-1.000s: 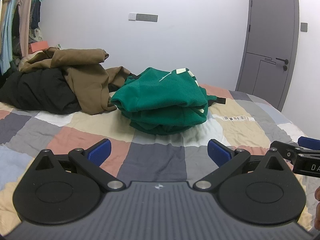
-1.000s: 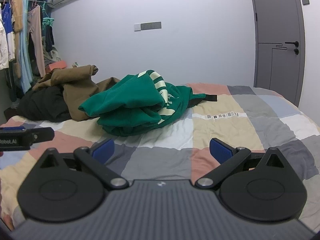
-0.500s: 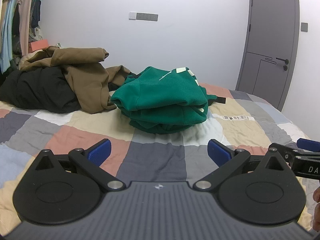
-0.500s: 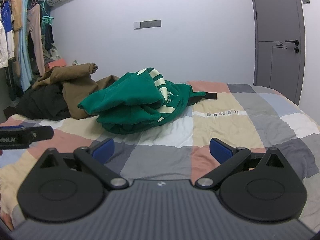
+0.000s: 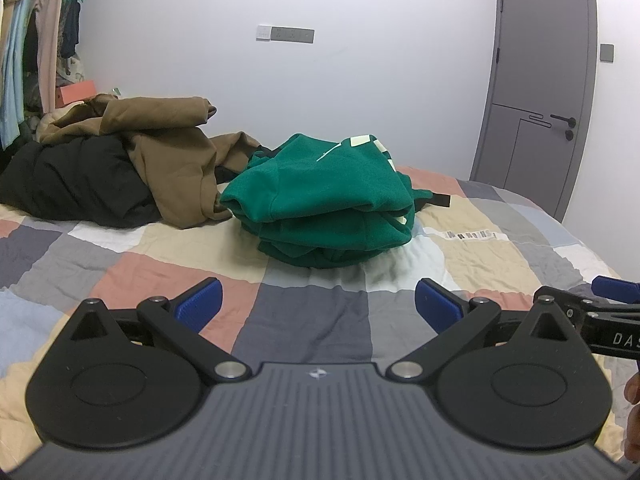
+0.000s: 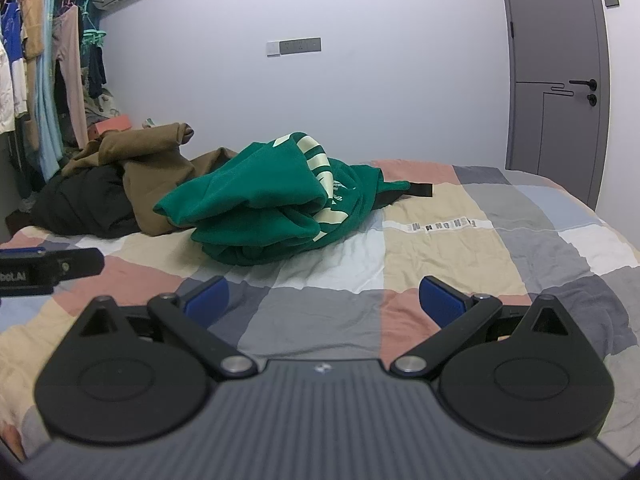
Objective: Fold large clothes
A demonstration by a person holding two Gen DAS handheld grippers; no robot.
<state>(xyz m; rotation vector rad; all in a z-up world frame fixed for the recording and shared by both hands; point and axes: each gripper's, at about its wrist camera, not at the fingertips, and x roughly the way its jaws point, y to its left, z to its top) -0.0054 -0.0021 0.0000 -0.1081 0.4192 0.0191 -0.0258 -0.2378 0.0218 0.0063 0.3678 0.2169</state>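
Observation:
A green sweatshirt (image 5: 324, 204) with pale stripes lies folded in a thick bundle on the patchwork bedspread (image 5: 312, 320); the right wrist view shows the green sweatshirt (image 6: 272, 208) left of centre. My left gripper (image 5: 318, 304) hovers open over the near bedspread, well short of the bundle, nothing between its blue pads (image 5: 200, 304). My right gripper (image 6: 326, 300) is likewise open and empty above the bedspread (image 6: 440, 248). Each gripper shows at the edge of the other's view: the right gripper (image 5: 608, 320) at right, the left gripper (image 6: 44, 270) at left.
A brown garment (image 5: 160, 136) is heaped over a black one (image 5: 76, 184) at the bed's far left. Hanging clothes (image 6: 44, 80) line the left wall. A grey door (image 5: 540, 88) stands at the right. A black strap end (image 6: 420, 191) lies beyond the sweatshirt.
Both grippers have drawn back slightly from the green bundle and stayed open. The clothes have not moved.

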